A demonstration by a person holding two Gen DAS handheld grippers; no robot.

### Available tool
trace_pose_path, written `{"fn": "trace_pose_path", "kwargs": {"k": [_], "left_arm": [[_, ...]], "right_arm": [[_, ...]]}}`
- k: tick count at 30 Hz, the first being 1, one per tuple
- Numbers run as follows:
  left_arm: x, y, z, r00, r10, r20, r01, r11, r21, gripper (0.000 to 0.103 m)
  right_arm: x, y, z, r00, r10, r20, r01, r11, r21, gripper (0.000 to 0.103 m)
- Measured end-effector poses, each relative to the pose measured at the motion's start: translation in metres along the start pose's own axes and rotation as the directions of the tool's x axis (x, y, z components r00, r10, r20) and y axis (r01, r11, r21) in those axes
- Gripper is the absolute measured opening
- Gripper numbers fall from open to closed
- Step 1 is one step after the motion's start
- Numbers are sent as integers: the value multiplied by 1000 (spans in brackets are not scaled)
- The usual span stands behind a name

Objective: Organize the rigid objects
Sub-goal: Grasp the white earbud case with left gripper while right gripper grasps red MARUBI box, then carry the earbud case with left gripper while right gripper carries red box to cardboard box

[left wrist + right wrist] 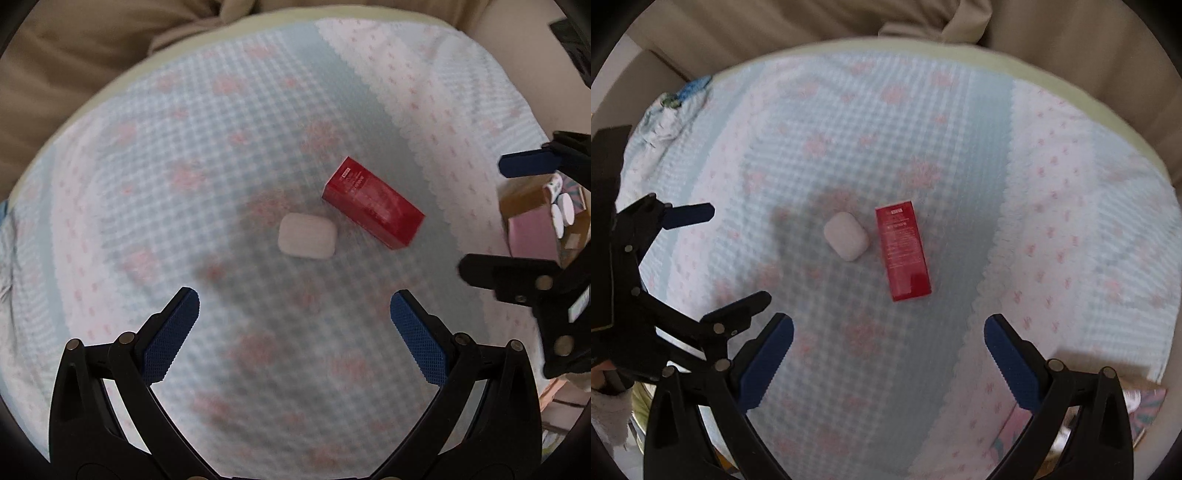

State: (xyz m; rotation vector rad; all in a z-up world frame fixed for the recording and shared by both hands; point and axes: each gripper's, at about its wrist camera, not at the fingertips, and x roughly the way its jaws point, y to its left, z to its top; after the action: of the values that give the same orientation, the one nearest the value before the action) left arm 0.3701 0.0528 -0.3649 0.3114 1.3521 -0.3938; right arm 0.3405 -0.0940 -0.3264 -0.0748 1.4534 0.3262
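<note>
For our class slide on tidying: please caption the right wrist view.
Both open grippers, right and left, hover over a white case beside a red box on a patterned cloth.

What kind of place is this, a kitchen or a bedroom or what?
Most likely a bedroom or living space at home, not a kitchen. A soft quilted blanket with a pink pattern covers the surface, beige cushioned upholstery rises behind it, and a red carton and a white case lie on top.
</note>
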Motion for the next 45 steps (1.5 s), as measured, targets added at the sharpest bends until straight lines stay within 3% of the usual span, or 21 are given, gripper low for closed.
{"fn": "trace_pose_path", "kwargs": {"k": [9,15,17,20,22,23,31,45], "left_arm": [[87,-4,28,999,1,-49,0,1000,9,98],[116,-14,32,999,10,-40,-9,1000,24,87],[122,-21,32,999,22,-30,-20,999,46,78],[123,-31,31,999,35,3,-35,996,80,66],[121,-36,30,999,36,18,-38,995,90,57],[119,-37,30,999,38,23,-40,995,92,57],[113,-31,25,999,16,31,-18,997,76,57],[69,18,6,996,-56,71,62,995,-84,57]], "right_arm": [[93,-28,40,988,45,-146,-44,999,7,86],[129,-30,54,978,81,-191,-81,997,6,72],[137,-31,54,974,93,-206,-92,996,13,65],[143,-28,54,976,73,-205,-75,997,0,61],[140,-26,54,979,72,-190,-76,997,-14,47],[139,-25,53,976,101,-191,-104,995,-6,47],[132,-19,53,983,81,-164,-86,996,-21,44],[102,-38,36,983,131,-126,-121,989,86,41]]}}
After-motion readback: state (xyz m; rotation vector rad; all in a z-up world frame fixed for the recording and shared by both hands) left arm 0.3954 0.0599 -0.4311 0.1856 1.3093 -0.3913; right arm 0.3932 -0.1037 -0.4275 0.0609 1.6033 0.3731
